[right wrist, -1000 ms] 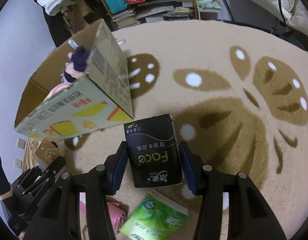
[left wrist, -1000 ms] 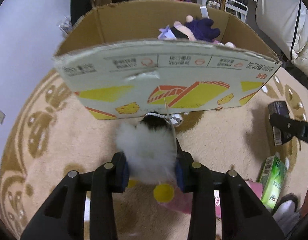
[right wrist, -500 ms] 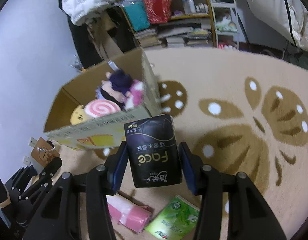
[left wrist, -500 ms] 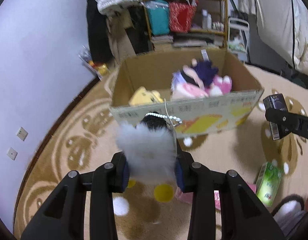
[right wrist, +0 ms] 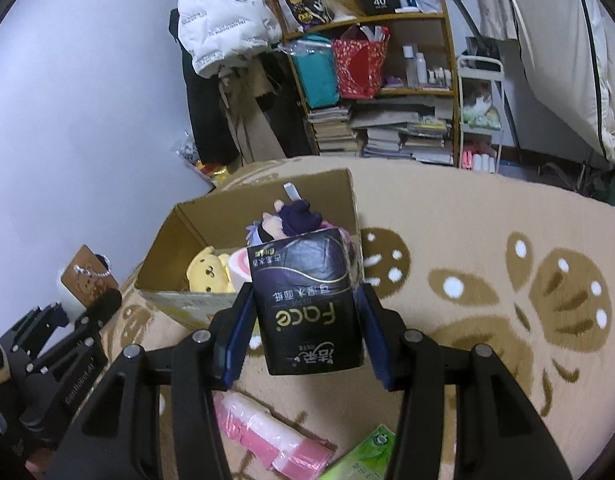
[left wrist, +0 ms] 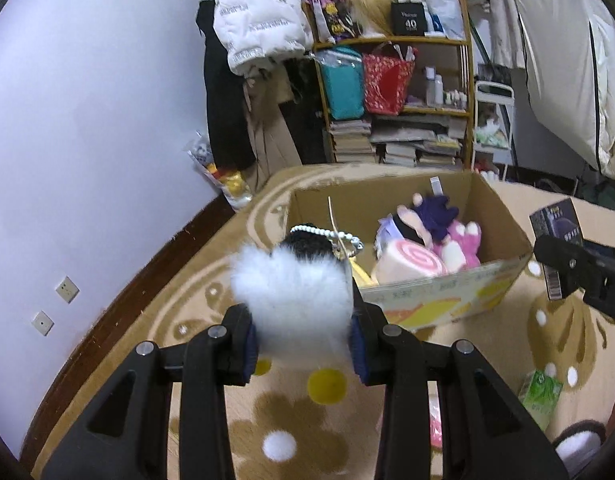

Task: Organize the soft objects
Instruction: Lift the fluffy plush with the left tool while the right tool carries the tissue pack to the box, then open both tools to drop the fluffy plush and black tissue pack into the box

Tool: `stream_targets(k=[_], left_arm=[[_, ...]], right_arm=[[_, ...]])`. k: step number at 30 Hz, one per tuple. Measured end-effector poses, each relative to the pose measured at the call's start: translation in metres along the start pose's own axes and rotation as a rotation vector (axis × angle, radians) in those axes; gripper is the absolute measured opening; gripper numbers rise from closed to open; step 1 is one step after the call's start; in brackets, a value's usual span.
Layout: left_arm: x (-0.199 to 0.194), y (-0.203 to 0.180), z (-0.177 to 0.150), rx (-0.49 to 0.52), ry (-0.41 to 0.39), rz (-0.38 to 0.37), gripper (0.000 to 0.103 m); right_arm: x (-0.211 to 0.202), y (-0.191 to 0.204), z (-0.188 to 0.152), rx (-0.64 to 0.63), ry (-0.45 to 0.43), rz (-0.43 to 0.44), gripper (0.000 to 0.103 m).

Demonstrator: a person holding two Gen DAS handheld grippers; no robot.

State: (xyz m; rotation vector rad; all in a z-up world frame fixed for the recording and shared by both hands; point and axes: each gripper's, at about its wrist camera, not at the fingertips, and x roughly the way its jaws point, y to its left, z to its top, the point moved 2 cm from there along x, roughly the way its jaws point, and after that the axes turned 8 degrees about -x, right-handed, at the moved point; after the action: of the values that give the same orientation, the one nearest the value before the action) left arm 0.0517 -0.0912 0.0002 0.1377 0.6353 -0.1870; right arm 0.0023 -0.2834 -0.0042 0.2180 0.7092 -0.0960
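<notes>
Carrying a fluffy white-and-black plush charm (left wrist: 293,300) in the left hand-held gripper (left wrist: 303,346) and a black tissue pack (right wrist: 307,300) in the right hand-held gripper (right wrist: 305,338), both clenched, nearing the half-filled brown cardboard box (left wrist: 447,292), leaving pink (right wrist: 267,436) and green packs (right wrist: 363,460) on the carpet.

A wooden shelf (left wrist: 395,92) stands against the far wall. On it sit a teal bag (left wrist: 341,84) and, just right of that, a red bag (left wrist: 385,84). Stacked books (left wrist: 399,144) fill its bottom. A white puffer jacket (left wrist: 255,12) hangs left of the shelf.
</notes>
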Motion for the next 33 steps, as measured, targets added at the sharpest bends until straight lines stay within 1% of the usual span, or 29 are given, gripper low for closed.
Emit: stream_targets(k=[3, 7, 11, 17, 21, 25, 33], left_arm=[[-0.003, 0.006, 0.008, -0.026, -0.019, -0.021, 0.035], [-0.004, 0.010, 0.015, -0.038, -0.037, -0.017, 0.035], [-0.005, 0.012, 0.026, -0.068, -0.048, -0.039, 0.035], [0.005, 0.008, 0.036, -0.038, -0.075, -0.019, 0.035], [0.016, 0.006, 0.039, -0.046, -0.062, -0.006, 0.035], [0.026, 0.005, 0.038, -0.057, -0.043, -0.017, 0.035], [0.049, 0.004, 0.039, -0.056, -0.013, -0.024, 0.035]], right_arm=[[0.001, 0.001, 0.005, -0.004, -0.021, 0.003, 0.053], [0.006, 0.005, 0.012, -0.017, -0.052, 0.011, 0.053], [0.013, 0.006, 0.013, -0.017, -0.072, 0.015, 0.053], [0.022, 0.009, 0.023, -0.032, -0.098, 0.014, 0.053], [0.029, 0.011, 0.027, -0.041, -0.104, 0.030, 0.053], [0.037, 0.014, 0.028, -0.051, -0.110, 0.047, 0.054], [0.058, 0.023, 0.031, -0.080, -0.097, 0.046, 0.054]])
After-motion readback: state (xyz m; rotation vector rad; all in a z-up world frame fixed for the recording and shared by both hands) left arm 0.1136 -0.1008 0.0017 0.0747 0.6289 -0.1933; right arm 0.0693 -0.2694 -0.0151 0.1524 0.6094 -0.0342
